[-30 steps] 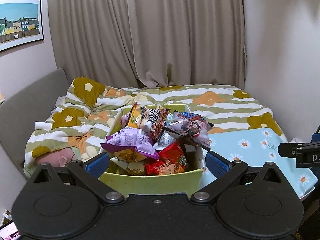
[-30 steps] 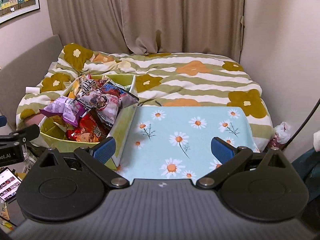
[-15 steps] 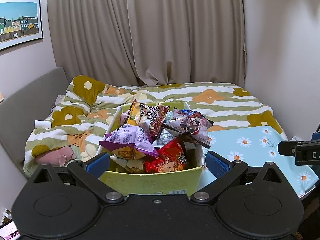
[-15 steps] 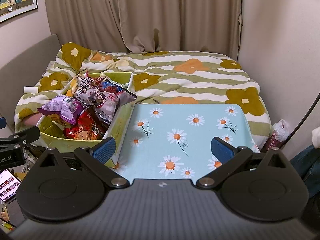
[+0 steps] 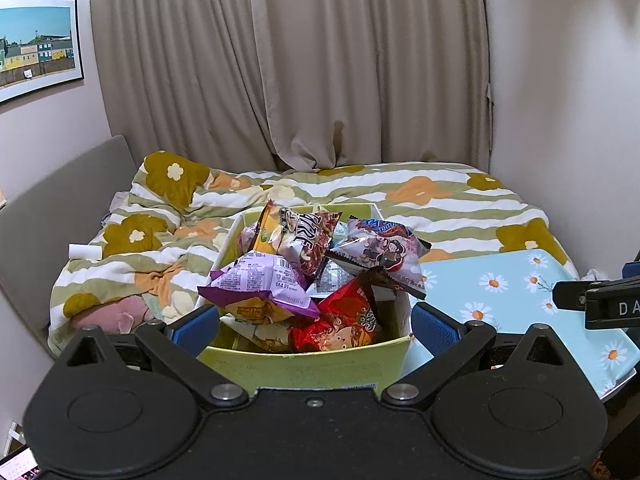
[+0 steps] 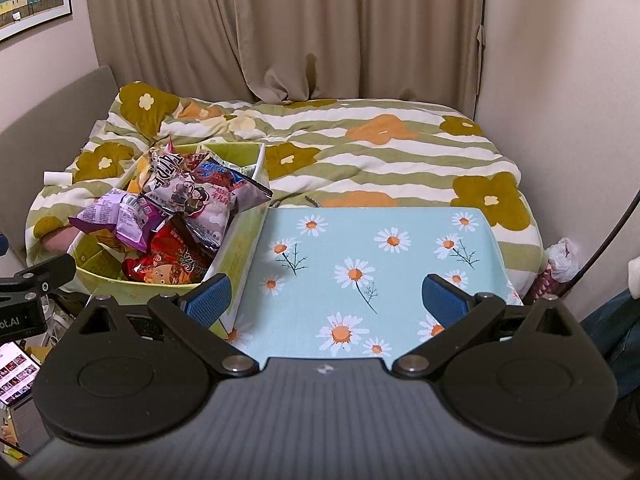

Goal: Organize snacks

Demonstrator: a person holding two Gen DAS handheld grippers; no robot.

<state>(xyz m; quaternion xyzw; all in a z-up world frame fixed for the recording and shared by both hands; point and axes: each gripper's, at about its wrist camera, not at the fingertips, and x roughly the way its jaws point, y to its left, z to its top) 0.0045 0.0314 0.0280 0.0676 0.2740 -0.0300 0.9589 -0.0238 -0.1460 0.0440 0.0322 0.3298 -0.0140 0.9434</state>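
Observation:
A yellow-green box (image 5: 304, 364) holds a heap of snack bags: a purple bag (image 5: 256, 284), a red bag (image 5: 344, 320), a pale cartoon bag (image 5: 380, 252) and a brown-lettered bag (image 5: 308, 236). The box also shows in the right wrist view (image 6: 240, 240). My left gripper (image 5: 316, 324) is open and empty, just in front of the box's near wall. My right gripper (image 6: 326, 300) is open and empty above the light-blue daisy-print surface (image 6: 380, 264), to the right of the box.
A striped floral duvet (image 6: 360, 148) covers the bed behind. Curtains (image 5: 320, 60) hang at the back, a wall is at the right. A phone (image 6: 16, 372) lies at the lower left. A white bag (image 6: 564, 256) sits by the bed's right edge.
Both grippers have drawn back and risen a little, so the box and the daisy surface sit slightly farther away. Both stay open. Nothing was picked up.

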